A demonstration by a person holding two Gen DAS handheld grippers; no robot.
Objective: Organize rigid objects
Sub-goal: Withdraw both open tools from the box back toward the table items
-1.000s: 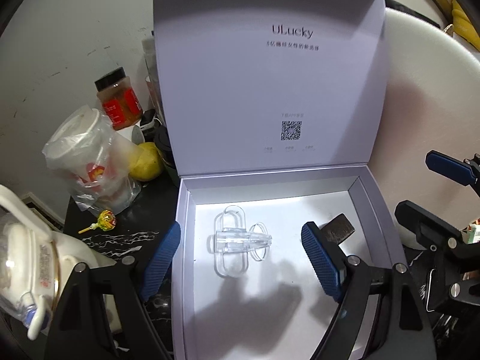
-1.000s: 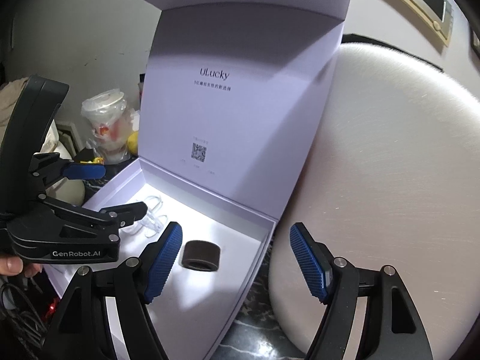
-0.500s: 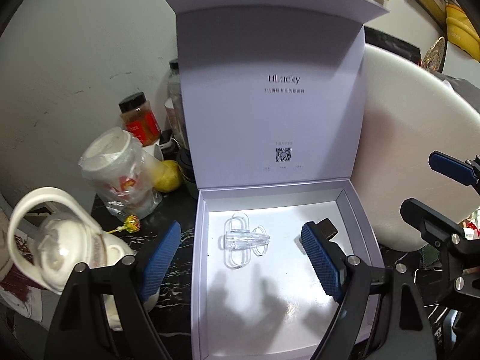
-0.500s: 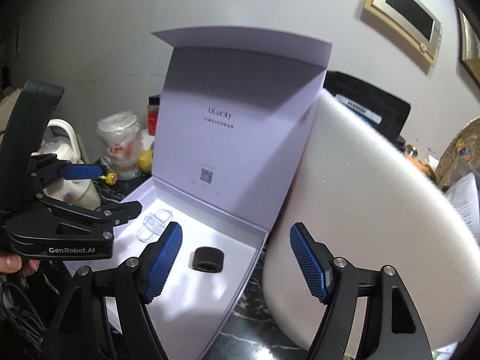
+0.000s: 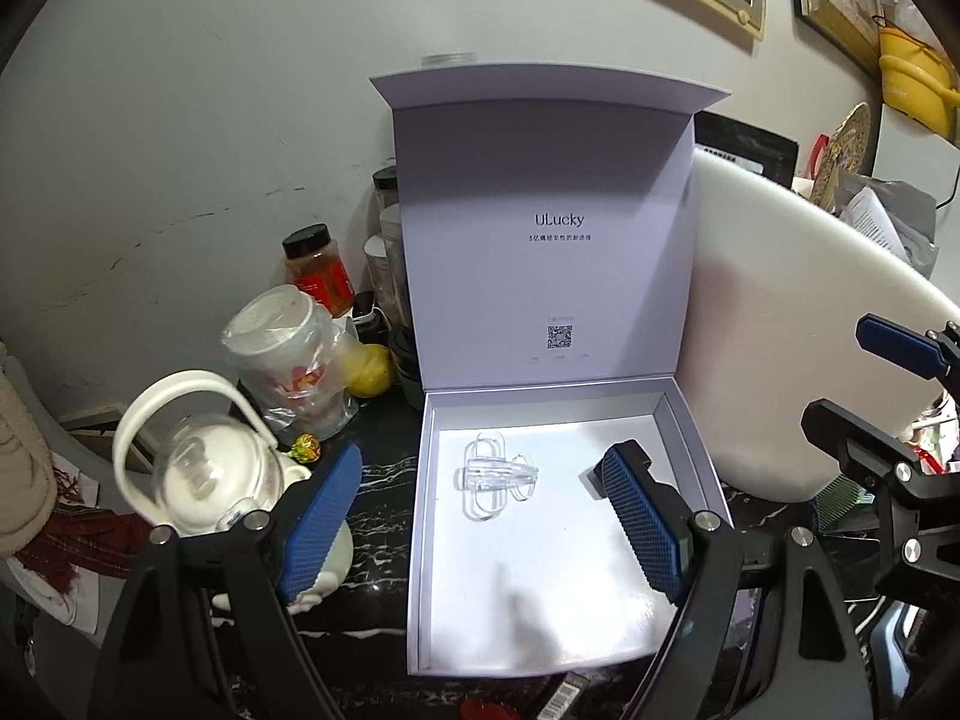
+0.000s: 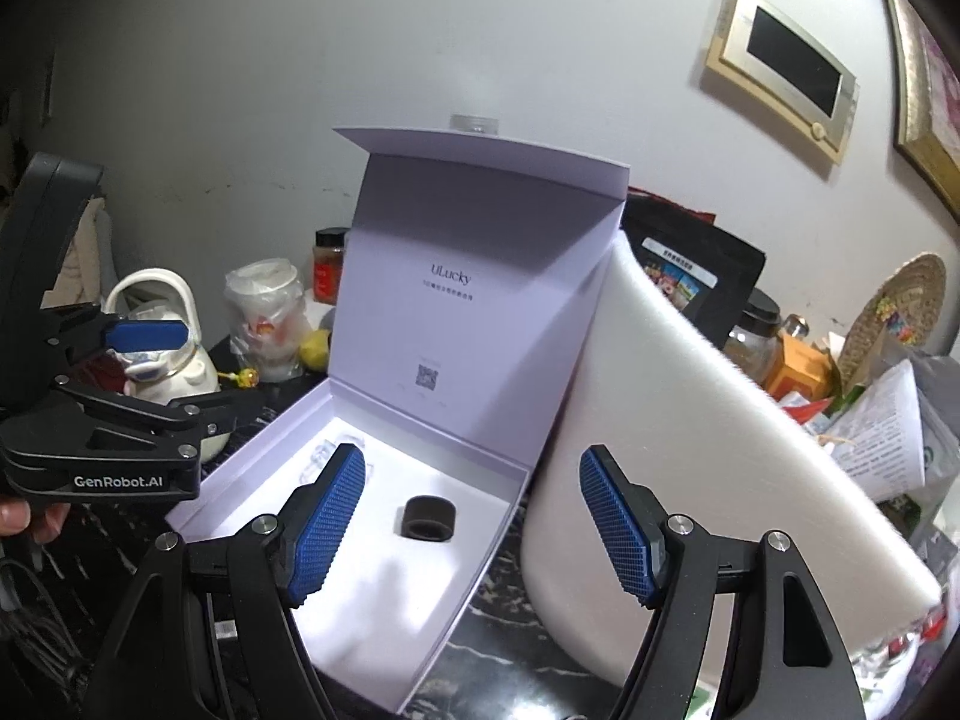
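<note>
Behind both spread, empty tools, left point(image 5: 480, 516) marked "GenRobot.AI" and right point(image 6: 471, 525), the box lid point(image 5: 552, 252) reads "ULucky".

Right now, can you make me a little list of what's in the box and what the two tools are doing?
box: white cardboard gift box, lid standing open
inside, left: clear plastic clip-like piece
inside, right: dark brown round ring-shaped block
beside box: big white foam sheet, leaning against its right side
left tool: open, holding nothing
right tool: open, holding nothing
</note>
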